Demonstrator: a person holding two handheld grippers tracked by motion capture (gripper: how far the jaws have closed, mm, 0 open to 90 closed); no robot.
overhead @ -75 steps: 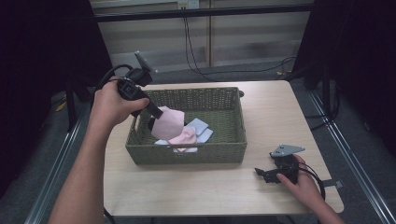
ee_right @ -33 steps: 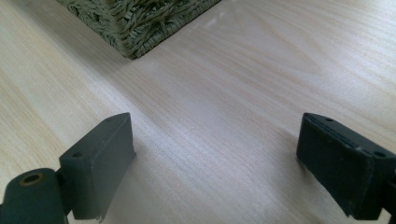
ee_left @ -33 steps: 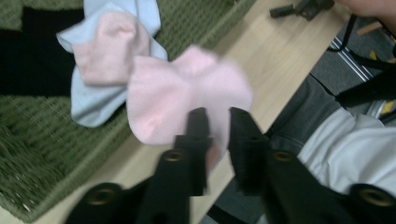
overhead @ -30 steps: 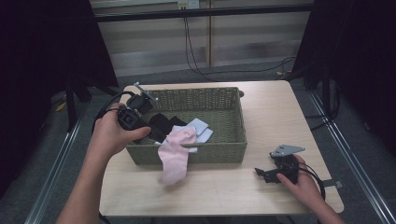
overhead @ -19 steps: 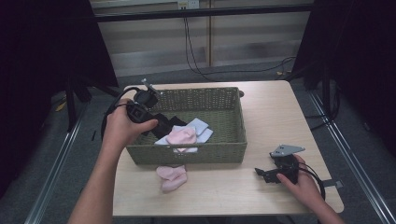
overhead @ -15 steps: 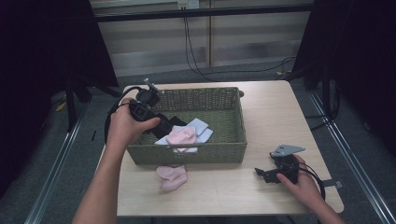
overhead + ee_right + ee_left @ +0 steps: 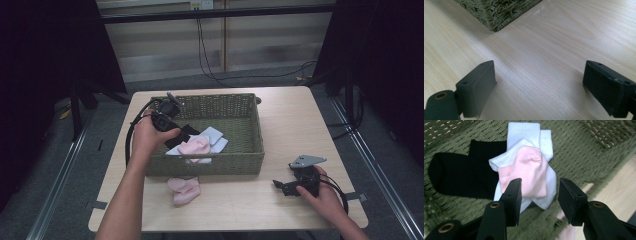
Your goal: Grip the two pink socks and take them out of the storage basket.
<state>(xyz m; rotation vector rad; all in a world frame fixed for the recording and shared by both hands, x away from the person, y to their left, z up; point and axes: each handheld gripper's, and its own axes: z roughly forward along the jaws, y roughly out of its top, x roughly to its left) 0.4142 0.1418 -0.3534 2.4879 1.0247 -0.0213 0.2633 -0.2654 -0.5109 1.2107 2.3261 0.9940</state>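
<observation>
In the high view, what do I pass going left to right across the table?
Left tongs in the basket → pink sock on the table, in front of the basket → right tongs.

A light wooden table [image 7: 300, 125] carries a green woven basket [image 7: 240, 162] and a pink sock [image 7: 184, 189] before it

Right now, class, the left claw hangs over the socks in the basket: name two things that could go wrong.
1. The pink sock lies on a white sock, so the open left claw may pinch both together.
2. The black sock touches the pile's edge and could be dragged along.
3. Another pink sock lies on the table close to its front edge and might slip off.
</observation>
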